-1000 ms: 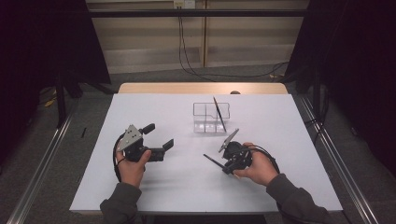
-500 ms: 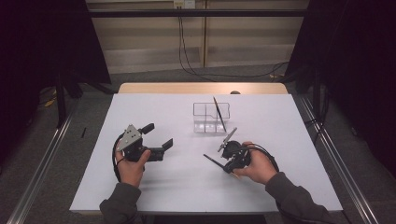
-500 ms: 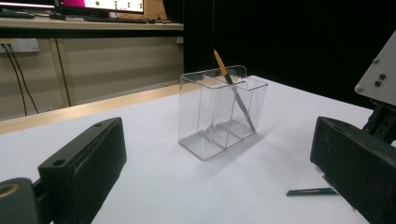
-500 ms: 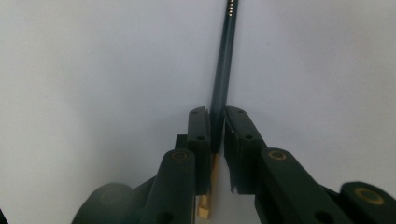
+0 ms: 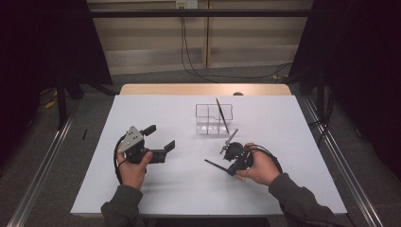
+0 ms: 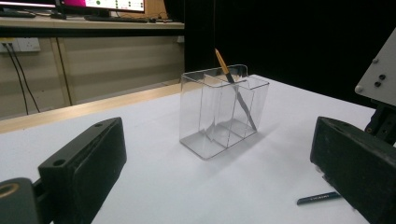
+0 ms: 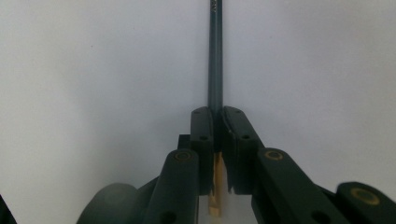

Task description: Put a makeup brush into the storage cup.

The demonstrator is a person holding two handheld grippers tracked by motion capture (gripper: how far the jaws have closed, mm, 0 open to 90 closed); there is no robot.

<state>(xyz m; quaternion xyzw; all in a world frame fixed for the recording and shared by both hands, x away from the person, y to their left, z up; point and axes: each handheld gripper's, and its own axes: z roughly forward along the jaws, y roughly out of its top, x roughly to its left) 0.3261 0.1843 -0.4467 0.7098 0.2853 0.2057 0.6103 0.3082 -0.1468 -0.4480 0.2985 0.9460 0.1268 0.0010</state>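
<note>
A dark pencil (image 5: 215, 164) lies flat on the white table (image 5: 189, 189). My right gripper (image 5: 231, 169) points down at it and is shut on it near its wooden end. In the right gripper view the jaws (image 7: 217, 116) pinch the pencil (image 7: 215, 56), which runs straight away from them. My left gripper (image 5: 159, 137) rests open at the left, held by a hand, with nothing between its jaws (image 6: 218, 163). A clear divided box (image 5: 214, 120) stands mid-table with another pencil (image 5: 221, 116) leaning in it; the left gripper view faces this box (image 6: 219, 116).
The table's wooden far edge (image 5: 203, 89) lies behind the box. Cables trail from both grippers. The dark tip of the held pencil (image 6: 320, 198) and the right gripper's grey plate (image 6: 380, 70) appear at the right of the left gripper view.
Both hands stay where they were. The right gripper's grey plate has tipped a touch over the pencil; nothing else has moved.
</note>
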